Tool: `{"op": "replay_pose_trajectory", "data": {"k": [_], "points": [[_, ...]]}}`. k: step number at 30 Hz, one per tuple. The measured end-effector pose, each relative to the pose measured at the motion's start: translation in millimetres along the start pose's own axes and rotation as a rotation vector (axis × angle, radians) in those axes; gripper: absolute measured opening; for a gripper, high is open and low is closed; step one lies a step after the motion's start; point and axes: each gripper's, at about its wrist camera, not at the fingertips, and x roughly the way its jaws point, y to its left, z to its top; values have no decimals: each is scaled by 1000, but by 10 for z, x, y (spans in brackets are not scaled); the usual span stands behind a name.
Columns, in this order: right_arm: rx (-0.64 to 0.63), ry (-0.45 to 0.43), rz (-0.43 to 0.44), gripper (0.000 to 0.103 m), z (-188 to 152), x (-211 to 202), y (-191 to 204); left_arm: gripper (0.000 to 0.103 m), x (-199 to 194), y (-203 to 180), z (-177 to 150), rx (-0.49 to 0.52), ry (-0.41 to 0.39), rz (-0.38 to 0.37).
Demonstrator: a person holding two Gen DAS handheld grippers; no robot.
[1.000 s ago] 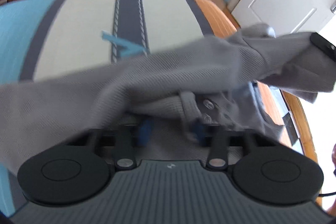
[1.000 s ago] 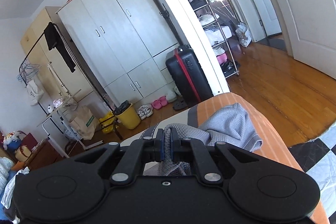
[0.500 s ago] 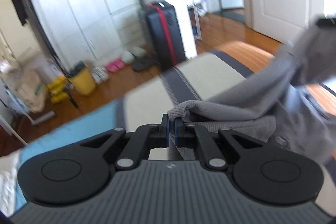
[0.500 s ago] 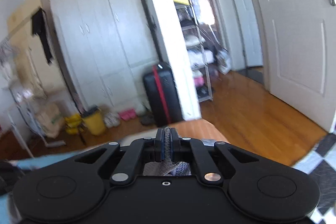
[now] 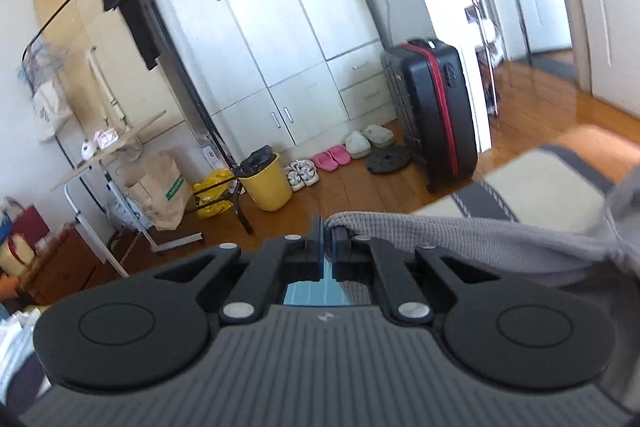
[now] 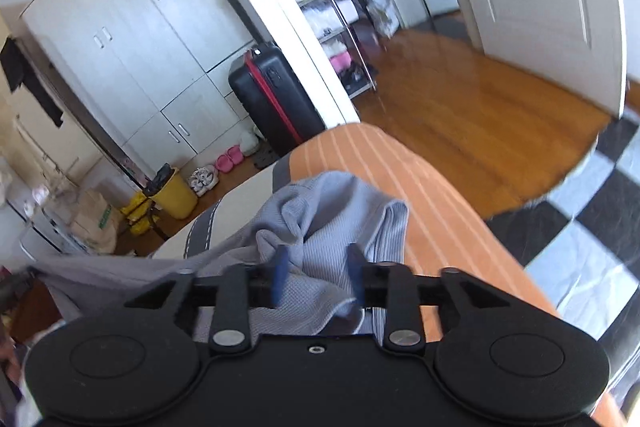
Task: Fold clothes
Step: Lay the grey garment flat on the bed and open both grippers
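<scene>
A grey knit garment [image 5: 480, 239] hangs stretched from my left gripper [image 5: 329, 227], which is shut on its edge and held up over the bed. The cloth runs off to the right toward a bunched part. In the right wrist view the same garment [image 6: 332, 211] lies crumpled on the orange-striped end of the bed cover [image 6: 432, 211]. My right gripper [image 6: 318, 263] is just above it and its jaws are opening. Cloth lies between the blue pads [image 6: 281, 267], which do not press on it.
The bed cover has cream [image 5: 540, 187], grey and blue stripes. On the wooden floor beyond stand a black suitcase [image 5: 432, 107], a yellow bin [image 5: 268, 183], shoes and white wardrobes [image 5: 280, 27]. A black-and-white checked cloth [image 6: 580, 247] lies at the right.
My left gripper has lifted and tipped up with the garment's edge pinched in it. My right gripper has dipped toward the bed and its jaws have parted, letting go of the cloth.
</scene>
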Motion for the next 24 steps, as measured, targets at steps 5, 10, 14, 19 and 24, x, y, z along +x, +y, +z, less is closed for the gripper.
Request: {"op": "replay_pose_trajectory", "data": {"k": [5, 10, 14, 19, 24], "points": [[57, 98, -71, 54, -26, 112, -264, 3, 4, 130, -26, 15, 28, 7], [98, 112, -71, 54, -2, 118, -399, 3, 55, 408, 126, -42, -24, 168], [135, 143, -72, 54, -50, 230, -456, 5, 259, 690, 45, -187, 71, 250], [103, 169, -72, 54, -58, 251, -357, 14, 345, 639, -443, -310, 265, 21], [68, 171, -79, 55, -42, 183, -223, 49, 29, 291, -952, -96, 359, -89]]}}
